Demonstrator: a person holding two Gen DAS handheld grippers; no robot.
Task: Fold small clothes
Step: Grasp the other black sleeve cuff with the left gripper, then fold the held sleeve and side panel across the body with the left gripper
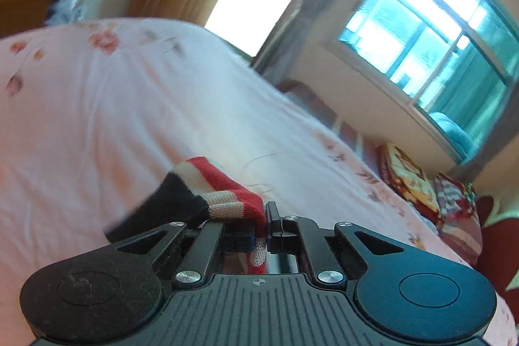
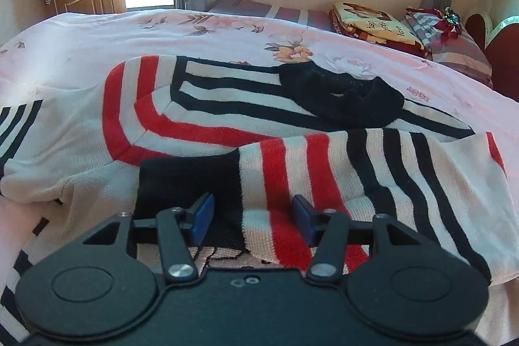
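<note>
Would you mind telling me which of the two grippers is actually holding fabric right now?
The left gripper: its fingers are shut on the striped sweater's cuff, whereas the right gripper is open over the sleeve.

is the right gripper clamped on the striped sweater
No, the right gripper is open, its blue pads apart above the sweater's sleeve, gripping nothing.

One striped sweater [image 2: 207, 119], two grippers [image 1: 259, 226] [image 2: 253, 219]
</note>
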